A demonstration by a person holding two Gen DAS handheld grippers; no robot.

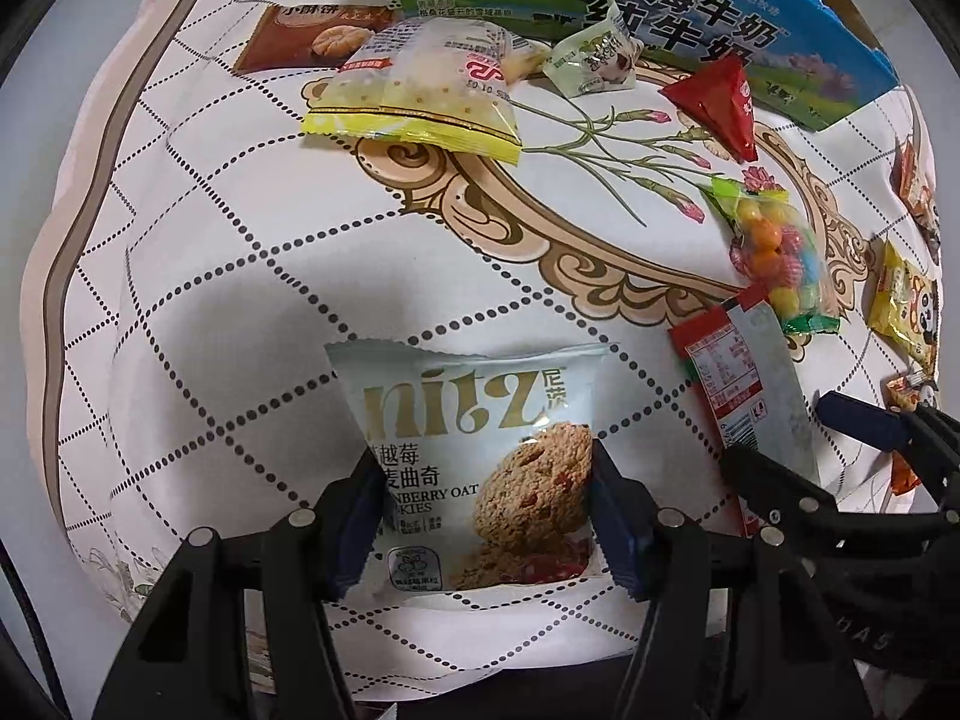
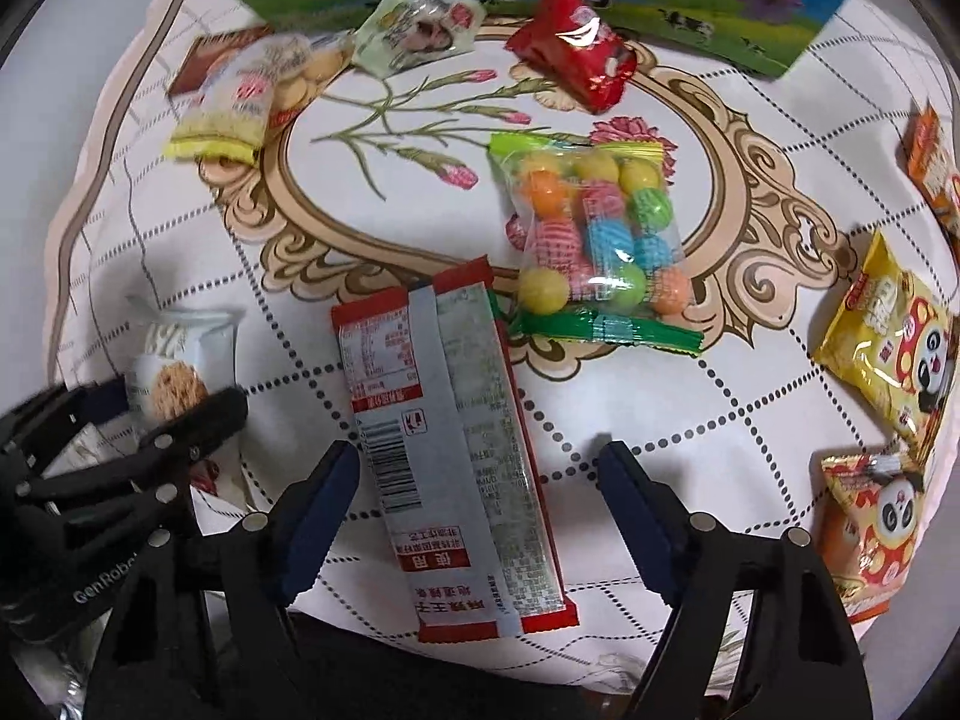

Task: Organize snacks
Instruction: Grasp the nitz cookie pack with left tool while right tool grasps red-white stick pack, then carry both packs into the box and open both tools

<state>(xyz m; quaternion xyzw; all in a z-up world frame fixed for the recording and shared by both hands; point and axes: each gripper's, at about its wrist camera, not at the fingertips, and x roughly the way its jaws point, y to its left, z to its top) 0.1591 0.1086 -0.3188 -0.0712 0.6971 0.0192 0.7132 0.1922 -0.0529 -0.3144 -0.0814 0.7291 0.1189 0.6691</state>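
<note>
Left tool (image 1: 486,516): we see its pads clamped on the two side edges of the cookie pack (image 1: 480,468), which lies flat at the near left of the desk (image 1: 180,240).
Cookie pack writing: we read "nitz", "NBERRY OAT" and part of "KIES", with Chinese characters beside a cookie picture.
Left risk: we judge the grip sits low on a soft, puffed film, so the pack could buckle or slide out when lifted, and the cookie could crack if squeezed harder.
Red-edged bar pack (image 2: 456,450): it lies back side up, just right of the cookie pack; a barcode and small Chinese print show, too small for us to read.
Right tool (image 2: 480,510): its fingers stand apart, one on each side of the bar pack, with a clear gap at the right finger; nothing is gripped.
Right risk: we judge the pack lies off centre, so closing may push it sideways or pinch only one edge.
Crowding: the two tools are near each other and could knock together.
Candy ball bag (image 2: 594,240): just beyond the bar pack, touching its far corner; dragging the bar may disturb it.
Milk carton (image 2: 690,6): far edge, large Chinese lettering.
</note>
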